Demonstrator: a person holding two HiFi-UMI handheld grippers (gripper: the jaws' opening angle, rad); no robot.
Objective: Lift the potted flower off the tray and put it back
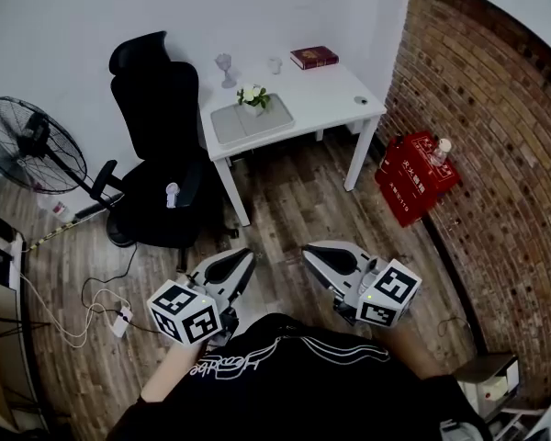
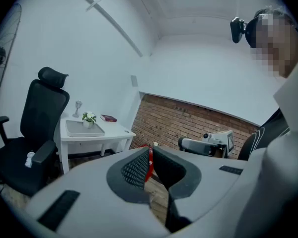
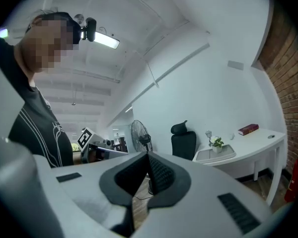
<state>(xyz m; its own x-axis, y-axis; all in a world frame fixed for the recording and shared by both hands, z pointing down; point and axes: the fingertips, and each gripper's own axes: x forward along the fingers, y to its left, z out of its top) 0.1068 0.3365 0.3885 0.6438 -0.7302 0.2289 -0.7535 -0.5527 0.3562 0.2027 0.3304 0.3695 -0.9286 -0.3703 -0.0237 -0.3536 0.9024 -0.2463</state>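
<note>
Closest in is the person's black shirt with white lettering (image 1: pixel 285 375), and just ahead of it both tongs are held out over the wood-plank floor (image 1: pixel 289 200). The left tongs (image 2: pixel 150 150), grey with black pads and a marker cube at the back, stand a sliver apart. A thin slit shows between the pads and nothing sits in it. The right tongs (image 3: pixel 148 155) are pressed together, tip to tip, and grip nothing either. The two hang side by side, near each other and well short of the table.

Moving out, a white cable with a power strip (image 1: pixel 119 318) trails across the floor on the left. Beyond it the black high-backed office chair (image 1: pixel 161 154) stands just beside the table, with a small white bottle (image 1: pixel 172 194) on its seat. Further left is a black pedestal fan (image 1: pixel 28 145). Over on the right, a red crate (image 1: pixel 413 177) sits at the foot of the red brick wall (image 1: pixel 496 154) with a clear bottle (image 1: pixel 438 152) on top.

Then comes the white table (image 1: pixel 326 99), set against the white wall. On its left half lies the flat grey rectangular tray (image 1: pixel 230 127). The potted flower (image 1: pixel 253 99), white blooms and green leaves in a small white pot, stands upright on the tray at its far edge. Both tongs are well apart from it. Behind the tray is a clear stemmed glass (image 1: pixel 225 67), and toward the far right corner a dark red book (image 1: pixel 314 57) lies flat.
</note>
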